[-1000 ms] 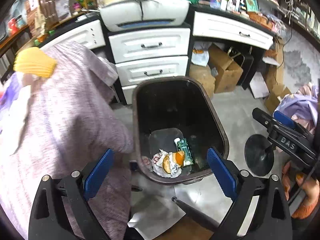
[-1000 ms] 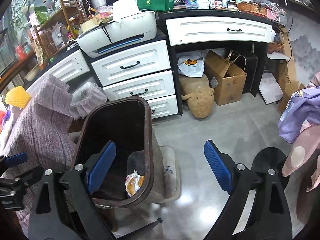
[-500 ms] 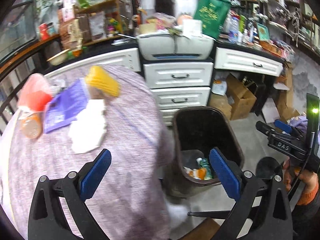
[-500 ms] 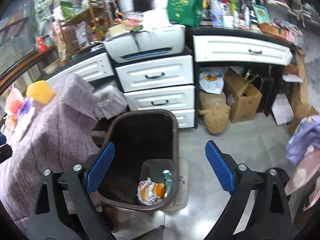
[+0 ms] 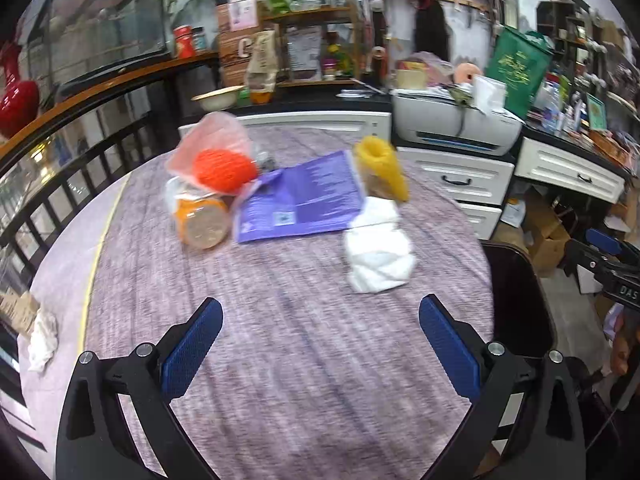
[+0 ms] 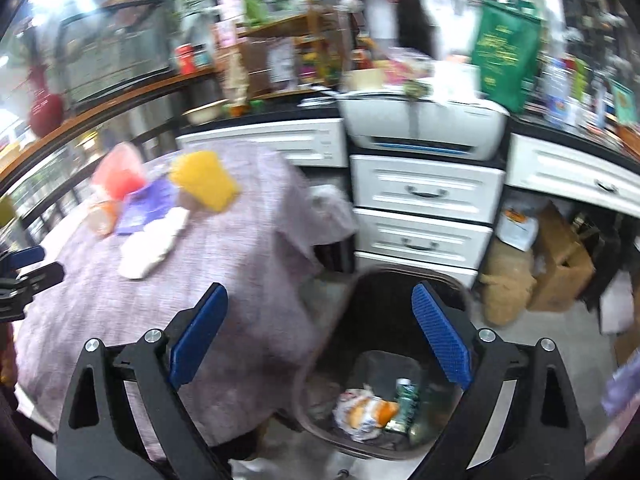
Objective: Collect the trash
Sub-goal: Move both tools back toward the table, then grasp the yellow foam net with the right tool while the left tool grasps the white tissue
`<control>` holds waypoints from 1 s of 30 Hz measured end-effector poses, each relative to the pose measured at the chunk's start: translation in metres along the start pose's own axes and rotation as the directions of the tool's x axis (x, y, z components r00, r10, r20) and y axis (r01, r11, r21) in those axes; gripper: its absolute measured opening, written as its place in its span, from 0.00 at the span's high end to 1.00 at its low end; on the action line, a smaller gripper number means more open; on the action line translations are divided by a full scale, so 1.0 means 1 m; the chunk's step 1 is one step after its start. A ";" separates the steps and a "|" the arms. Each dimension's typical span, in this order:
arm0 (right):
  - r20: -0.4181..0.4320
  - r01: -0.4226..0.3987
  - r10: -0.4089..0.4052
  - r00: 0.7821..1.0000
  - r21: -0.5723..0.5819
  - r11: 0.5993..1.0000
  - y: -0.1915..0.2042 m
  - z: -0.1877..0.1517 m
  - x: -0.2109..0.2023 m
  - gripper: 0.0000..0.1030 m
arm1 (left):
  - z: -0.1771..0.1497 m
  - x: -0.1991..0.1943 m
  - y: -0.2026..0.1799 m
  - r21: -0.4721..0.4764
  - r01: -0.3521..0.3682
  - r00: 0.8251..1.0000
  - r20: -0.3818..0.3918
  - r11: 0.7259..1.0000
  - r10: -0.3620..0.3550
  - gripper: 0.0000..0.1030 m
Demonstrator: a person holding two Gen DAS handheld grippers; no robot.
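My left gripper [image 5: 320,344] is open and empty over the purple-clothed round table [image 5: 280,360]. Ahead of it lie a crumpled white tissue [image 5: 378,252], a purple leaflet [image 5: 298,202], a yellow cup on its side [image 5: 380,166], a jar with an orange lid [image 5: 202,222] and a pink bag with an orange ball [image 5: 218,160]. My right gripper [image 6: 318,336] is open and empty above the dark trash bin [image 6: 384,292], which holds wrappers [image 6: 366,406] and a green can [image 6: 406,396]. The bin's rim also shows in the left wrist view [image 5: 536,280].
Another crumpled tissue [image 5: 42,338] lies at the table's left edge. White drawers [image 6: 424,216] with a printer [image 6: 420,128] on top stand behind the bin. Cardboard boxes [image 6: 560,268] sit on the floor to the right. A railing [image 5: 60,176] runs behind the table.
My left gripper swung left and up from over the bin to over the table. My right gripper shifted left, so the bin now lies between its fingers and the table has come into view.
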State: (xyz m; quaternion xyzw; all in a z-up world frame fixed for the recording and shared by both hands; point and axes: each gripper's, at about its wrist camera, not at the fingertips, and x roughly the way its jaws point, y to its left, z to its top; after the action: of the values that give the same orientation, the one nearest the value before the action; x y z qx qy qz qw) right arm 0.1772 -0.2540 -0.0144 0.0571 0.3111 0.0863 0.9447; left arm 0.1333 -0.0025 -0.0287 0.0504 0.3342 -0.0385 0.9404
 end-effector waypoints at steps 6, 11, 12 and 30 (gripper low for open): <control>-0.039 -0.104 0.103 0.994 -0.045 0.994 0.043 0.018 0.022 0.11 | -0.006 0.002 0.049 -0.067 -0.053 0.998 -0.022 0.996 0.052 0.05; -0.053 -0.149 0.144 0.988 -0.096 0.984 0.076 0.034 0.042 0.11 | -0.010 0.010 0.083 -0.111 -0.080 0.996 -0.050 0.991 0.075 0.05; -0.056 -0.154 0.149 0.987 -0.100 0.983 0.079 0.036 0.045 0.11 | -0.010 0.012 0.089 -0.119 -0.081 0.996 -0.058 0.990 0.074 0.05; -0.075 -0.050 0.030 0.997 -0.279 0.959 0.124 0.090 0.142 0.26 | 0.019 0.061 0.136 -0.241 -0.054 0.993 -0.119 0.969 0.026 0.05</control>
State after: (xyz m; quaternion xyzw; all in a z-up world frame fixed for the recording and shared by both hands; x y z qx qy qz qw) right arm 0.3276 -0.1094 -0.0045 -0.0742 0.3272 0.1506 0.9299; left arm 0.2068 0.1275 -0.0438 -0.0568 0.3890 0.0249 0.9192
